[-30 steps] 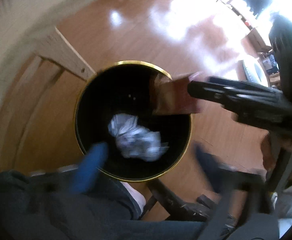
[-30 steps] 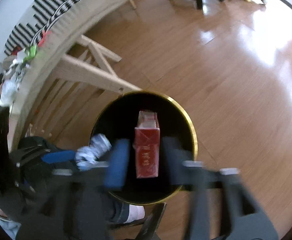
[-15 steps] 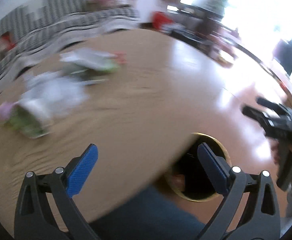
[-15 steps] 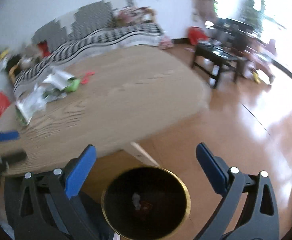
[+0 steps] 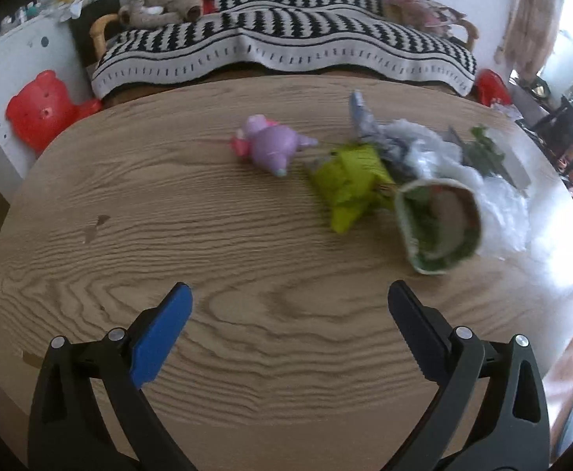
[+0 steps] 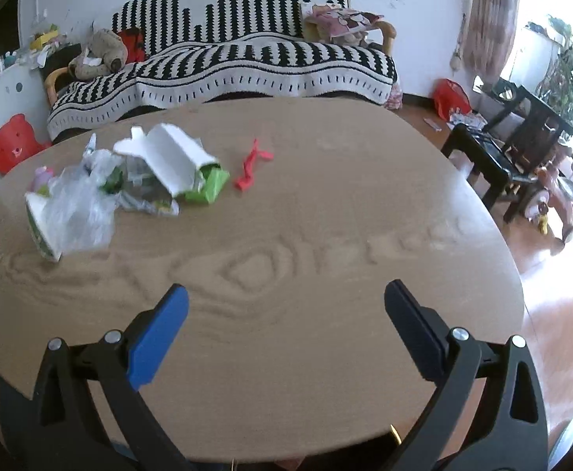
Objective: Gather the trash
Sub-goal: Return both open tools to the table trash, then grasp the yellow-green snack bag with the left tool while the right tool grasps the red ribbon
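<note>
Trash lies in a pile on the oval wooden table: a tipped paper cup, a yellow-green wrapper, clear plastic and a purple toy. My left gripper hovers open and empty over the near table. From the right wrist view the same pile shows the cup, plastic bag, a torn white carton, a green wrapper and a red scrap. My right gripper is open and empty above the table. The bin is out of sight.
A sofa with a black-and-white striped cover stands behind the table. A red bear-shaped chair sits at the left. Dark chairs and a small table and toys stand on the wooden floor to the right.
Both grippers swung up from the black bin on the floor to face the tabletop. The red box held by the right gripper dropped into the bin, and its jaws now stand wide.
</note>
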`<act>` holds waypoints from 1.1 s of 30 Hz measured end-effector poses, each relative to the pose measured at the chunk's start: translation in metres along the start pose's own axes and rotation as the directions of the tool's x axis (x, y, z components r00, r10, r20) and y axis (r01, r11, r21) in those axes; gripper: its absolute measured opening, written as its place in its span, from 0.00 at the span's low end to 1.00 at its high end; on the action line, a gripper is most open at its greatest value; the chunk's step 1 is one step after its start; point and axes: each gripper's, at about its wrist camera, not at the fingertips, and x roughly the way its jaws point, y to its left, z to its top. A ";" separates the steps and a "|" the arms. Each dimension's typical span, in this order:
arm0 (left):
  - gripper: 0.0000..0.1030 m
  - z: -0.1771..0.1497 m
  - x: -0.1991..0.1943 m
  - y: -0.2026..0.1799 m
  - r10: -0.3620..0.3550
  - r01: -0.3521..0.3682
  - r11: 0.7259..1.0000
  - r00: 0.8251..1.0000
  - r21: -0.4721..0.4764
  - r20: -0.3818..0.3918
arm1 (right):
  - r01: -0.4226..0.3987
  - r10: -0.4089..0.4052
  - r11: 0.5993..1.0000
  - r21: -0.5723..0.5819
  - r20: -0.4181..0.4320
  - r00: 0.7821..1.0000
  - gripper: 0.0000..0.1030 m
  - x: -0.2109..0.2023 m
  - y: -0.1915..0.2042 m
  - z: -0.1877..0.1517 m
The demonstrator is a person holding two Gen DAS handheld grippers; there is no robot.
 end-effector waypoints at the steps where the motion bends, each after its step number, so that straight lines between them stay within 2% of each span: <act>1: 0.94 0.002 0.007 0.003 -0.005 0.005 1.000 1.000 -0.008 -0.007 | 0.001 -0.001 1.000 -0.003 -0.003 1.000 0.94 0.005 0.001 0.003; 6: 0.94 0.009 0.035 0.000 -0.020 0.020 1.000 0.999 0.005 -0.042 | 0.005 -0.008 0.999 -0.033 -0.074 0.997 0.94 0.043 0.010 0.007; 11: 0.94 0.016 0.065 -0.005 0.000 0.002 0.999 0.998 0.038 -0.068 | 0.020 -0.029 0.998 -0.062 -0.155 0.988 0.94 0.080 0.014 0.009; 13: 0.94 0.018 0.079 -0.006 0.001 0.004 0.999 0.996 0.050 -0.092 | -0.016 0.012 1.000 -0.020 -0.159 0.987 0.94 0.092 0.010 0.016; 15: 0.95 0.021 0.082 -0.008 -0.004 0.010 0.996 0.998 0.085 -0.065 | -0.026 0.028 1.000 0.012 -0.168 0.985 0.95 0.105 0.005 0.024; 24: 0.95 0.047 0.100 -0.016 -0.045 0.050 0.988 0.998 0.144 -0.037 | -0.034 0.033 0.999 -0.001 -0.151 0.988 0.95 0.159 0.011 0.082; 33: 0.95 0.063 0.110 -0.033 -0.072 0.075 0.982 0.997 0.174 -0.020 | -0.047 0.044 0.999 -0.016 -0.147 0.988 0.95 0.177 0.015 0.106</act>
